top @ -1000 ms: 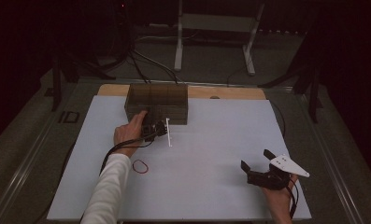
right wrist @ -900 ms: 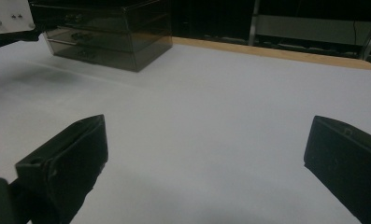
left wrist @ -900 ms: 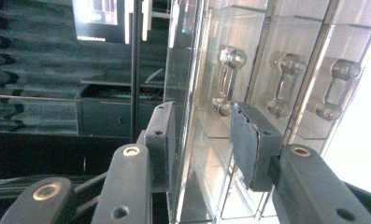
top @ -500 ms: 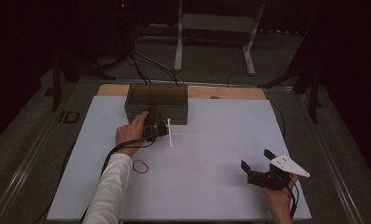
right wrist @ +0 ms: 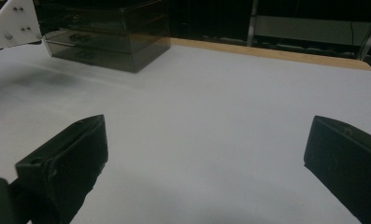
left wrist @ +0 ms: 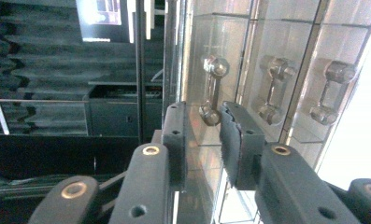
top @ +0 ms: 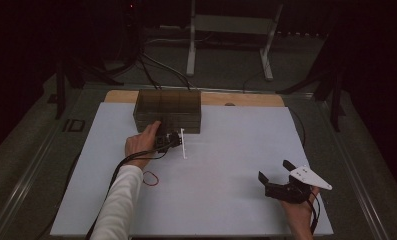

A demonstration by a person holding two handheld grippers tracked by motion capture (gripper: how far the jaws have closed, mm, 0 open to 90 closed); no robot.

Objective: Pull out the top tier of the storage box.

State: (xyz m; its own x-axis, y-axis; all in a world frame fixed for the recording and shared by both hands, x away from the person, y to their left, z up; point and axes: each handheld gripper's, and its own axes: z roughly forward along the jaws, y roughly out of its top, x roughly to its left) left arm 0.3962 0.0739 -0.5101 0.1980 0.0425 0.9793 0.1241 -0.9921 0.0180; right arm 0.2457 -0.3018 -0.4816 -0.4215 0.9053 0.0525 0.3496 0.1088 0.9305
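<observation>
We read the work in hand as pulling open a drawer of the smoky clear drawer box [top: 168, 110], which stands at the far left-centre of the white bench [top: 226, 150]. In the left gripper view, three metal bar handles sit on its front. The nearest handle [left wrist: 213, 91] has its lower knob just between the tips of the left gripper [left wrist: 203, 112].

The fingers [left wrist: 174, 135] have just been closing, but we see a gap on either side of the knob, so they bracket it rather than pinch it.

- **Slipping off:** only the very tips reach the knob, and it is round and polished. We judge that a pull begun now, or with so shallow a bite, could slip off.
- **Dragging the box:** nothing braces the light box, so it could slide toward us instead of the drawer opening.
- **No support from the right:** the right gripper [top: 274, 170] rests well apart at the near right, its fingers spread wide over bare bench, so it steadies nothing.

A red loop [top: 150, 178] lies on the bench near the left forearm, clear of the work.

Against the frame a second ago, both hands and the box sit in the same places, and the loop has not shifted. The one change is that the left fingers are narrower.
</observation>
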